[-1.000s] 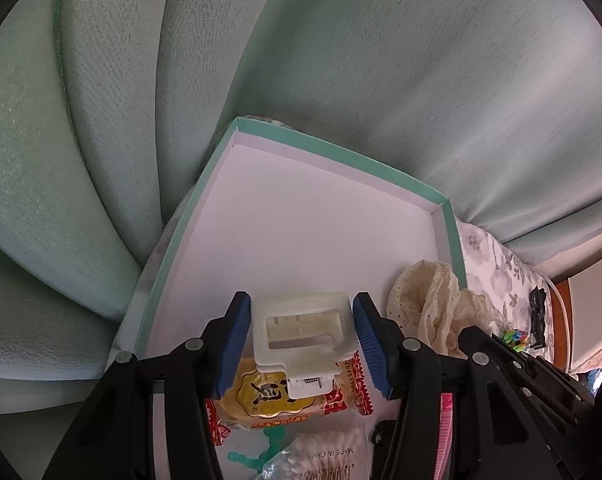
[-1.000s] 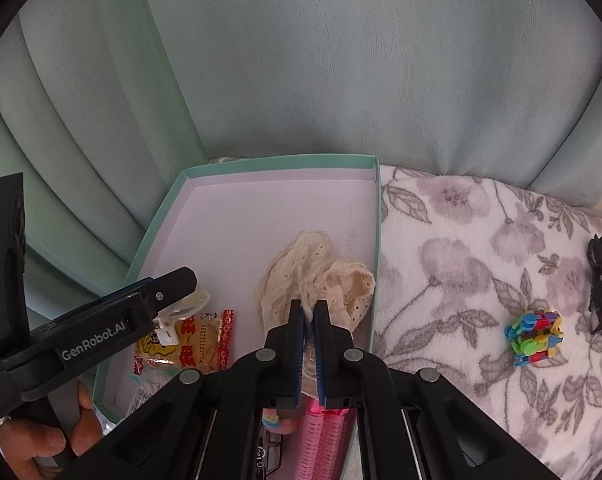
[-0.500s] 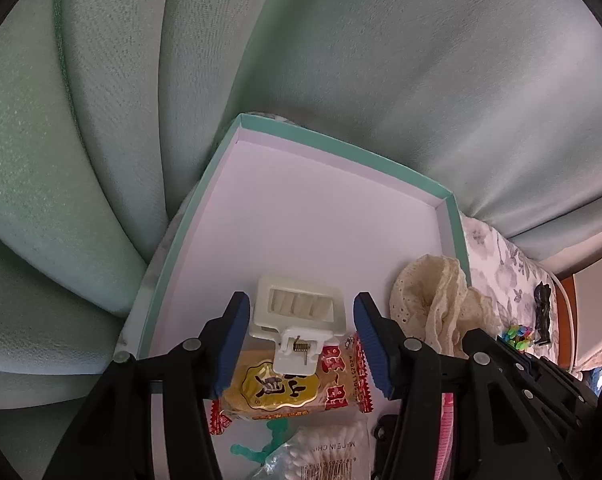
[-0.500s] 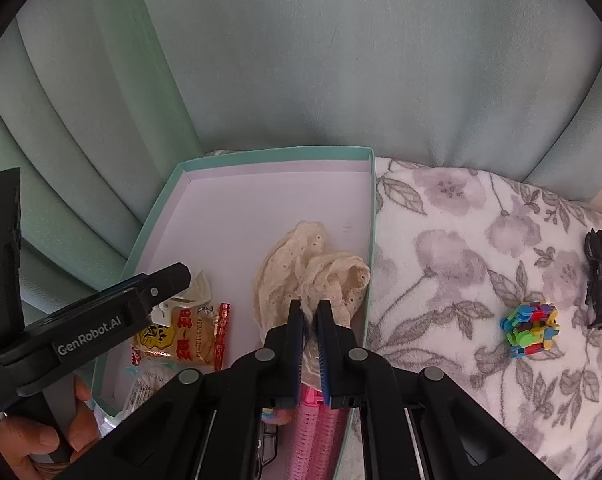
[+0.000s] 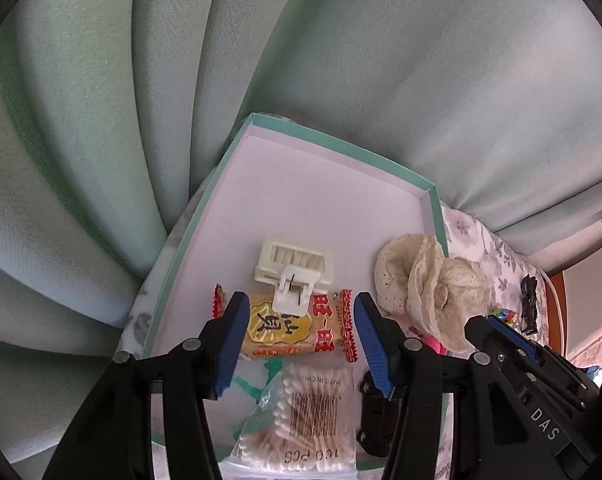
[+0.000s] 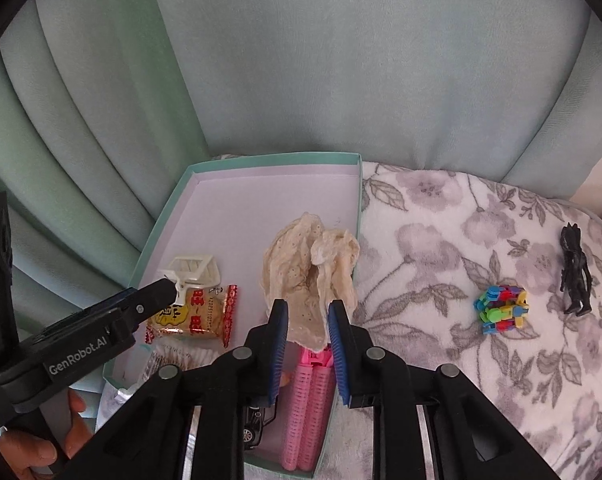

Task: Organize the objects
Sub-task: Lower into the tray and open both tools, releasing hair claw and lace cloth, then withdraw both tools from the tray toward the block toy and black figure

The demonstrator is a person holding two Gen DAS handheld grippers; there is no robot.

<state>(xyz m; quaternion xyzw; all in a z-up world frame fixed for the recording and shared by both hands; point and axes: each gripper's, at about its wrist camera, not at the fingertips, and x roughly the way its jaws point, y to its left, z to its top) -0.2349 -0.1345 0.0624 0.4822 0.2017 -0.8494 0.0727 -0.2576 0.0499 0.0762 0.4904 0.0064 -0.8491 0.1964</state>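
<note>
An open teal-rimmed box (image 5: 333,140) (image 6: 277,159) lies on a floral cloth. In it a white plastic clip (image 5: 293,268) (image 6: 193,270) rests partly on a red-and-yellow snack packet (image 5: 297,330) (image 6: 199,316). My left gripper (image 5: 299,312) (image 6: 157,296) hangs open just above the packet, behind the clip, holding nothing. A cream lace cloth (image 5: 429,280) (image 6: 309,268) lies against the box's right wall. My right gripper (image 6: 308,312) is open, and the cloth's near edge lies between its fingertips.
A bag of cotton swabs (image 5: 301,420), a black toy car (image 5: 375,420) and pink hair rollers (image 6: 309,400) fill the box's near end. On the floral cloth (image 6: 441,248) to the right lie a colourful block toy (image 6: 501,308) and a black figure (image 6: 577,268). Green curtains hang behind. A hand (image 6: 29,448) holds the left gripper.
The left gripper let go of the white clip and drew back, leaving it on the snack packet. The right gripper went from shut to open at the lace cloth.
</note>
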